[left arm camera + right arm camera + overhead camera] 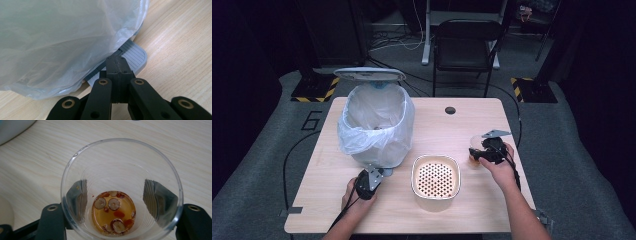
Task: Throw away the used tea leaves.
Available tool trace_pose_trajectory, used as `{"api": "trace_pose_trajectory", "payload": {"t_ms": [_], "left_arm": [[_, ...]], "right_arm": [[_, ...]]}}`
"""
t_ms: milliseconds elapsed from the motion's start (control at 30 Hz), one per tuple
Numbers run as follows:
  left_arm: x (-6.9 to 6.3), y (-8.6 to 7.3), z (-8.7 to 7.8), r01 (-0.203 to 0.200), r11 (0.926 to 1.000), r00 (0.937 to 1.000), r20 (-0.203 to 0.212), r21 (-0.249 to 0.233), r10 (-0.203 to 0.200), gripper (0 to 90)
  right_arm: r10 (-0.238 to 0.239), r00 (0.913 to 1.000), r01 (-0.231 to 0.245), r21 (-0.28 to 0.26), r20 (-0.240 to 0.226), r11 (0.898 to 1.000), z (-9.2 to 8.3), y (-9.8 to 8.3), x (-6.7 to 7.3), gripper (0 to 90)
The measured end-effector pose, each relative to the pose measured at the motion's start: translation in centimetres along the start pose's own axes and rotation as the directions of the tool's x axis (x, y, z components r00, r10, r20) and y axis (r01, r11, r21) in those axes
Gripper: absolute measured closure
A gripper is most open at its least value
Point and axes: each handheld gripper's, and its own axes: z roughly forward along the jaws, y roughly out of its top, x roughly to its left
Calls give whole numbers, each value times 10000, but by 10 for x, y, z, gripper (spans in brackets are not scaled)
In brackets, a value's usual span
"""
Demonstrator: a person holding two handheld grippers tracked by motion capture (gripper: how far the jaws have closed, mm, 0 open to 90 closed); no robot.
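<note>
The lined bin (377, 127) is standing just ahead of the left gripper (117, 65), whose clenched jaws are pressing its grey pedal (133, 53), probably to keep the lid (369, 74) raised. The right gripper (115, 202) is straddling a clear cup (120, 187) of tea dregs; its jaws are apparently touching the walls, readying it for emptying.

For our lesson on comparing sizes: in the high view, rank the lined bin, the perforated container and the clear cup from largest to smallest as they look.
1. Lined bin, clearly the largest.
2. Perforated container, mid-sized.
3. Clear cup, the smallest, partly hidden by the right gripper.
</note>
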Motion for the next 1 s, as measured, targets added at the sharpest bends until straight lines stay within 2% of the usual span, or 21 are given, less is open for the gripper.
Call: {"api": "trace_pose_trajectory", "payload": {"t_ms": [100,133,267,400,433,500,567,600,633,667,700,733,767,800,900,933,1000], "left_arm": [[0,0,0,-43,10000,10000,7,35,43,900],[0,0,0,-49,10000,10000,4,40,49,900],[0,0,0,-46,10000,10000,6,43,45,900],[0,0,0,-38,10000,10000,10,42,38,900],[0,0,0,-1,10000,10000,-3,2,1,900],[0,0,0,-43,10000,10000,8,43,43,900],[0,0,0,-53,10000,10000,1,40,53,900],[0,0,0,-48,10000,10000,-13,25,48,900],[0,0,0,-52,10000,10000,3,41,52,900],[0,0,0,-51,10000,10000,-11,26,51,900],[0,0,0,-44,10000,10000,-2,30,44,900],[0,0,0,-45,10000,10000,17,42,45,900],[0,0,0,-43,10000,10000,11,38,43,900],[0,0,0,-41,10000,10000,14,40,41,900],[0,0,0,-42,10000,10000,-2,28,42,900],[0,0,0,-41,10000,10000,17,42,41,900],[0,0,0,-38,10000,10000,-33,0,38,900]], "right_arm": [[-403,9990,403,-2,-168,9992,-6,9,1,366],[-343,9991,342,-44,-239,9994,-7,12,1,367],[-773,9957,746,-518,-506,9959,-13,24,2,369],[-1366,9855,1264,-1020,-1002,9867,-18,34,7,372],[-1709,9775,1569,-1157,-1234,9808,-20,39,9,372],[-1929,9698,1735,-1333,-1494,9758,-21,44,12,373],[-2390,9554,2148,-1475,-1732,9655,-23,50,15,373],[-2501,9516,2256,-1468,-1784,9631,-24,52,17,373],[-2789,9417,2511,-1587,-1882,9549,-25,56,19,373],[-2874,9377,2576,-1641,-1954,9522,-26,59,20,374],[-3074,9287,2735,-1765,-2076,9455,-27,63,22,374],[-3092,9259,2741,-1773,-2170,9452,-28,65,23,375],[-3195,9187,2820,-1806,-2321,9422,-30,68,24,375],[-3107,9199,2698,-1886,-2394,9443,-31,71,27,375],[-3395,8985,2863,-2147,-2782,9338,-36,80,31,377],[-3441,8950,2876,-2225,-2838,9315,-37,82,32,377],[-3584,8828,2929,-2406,-3038,9254,-40,88,36,378]]}}
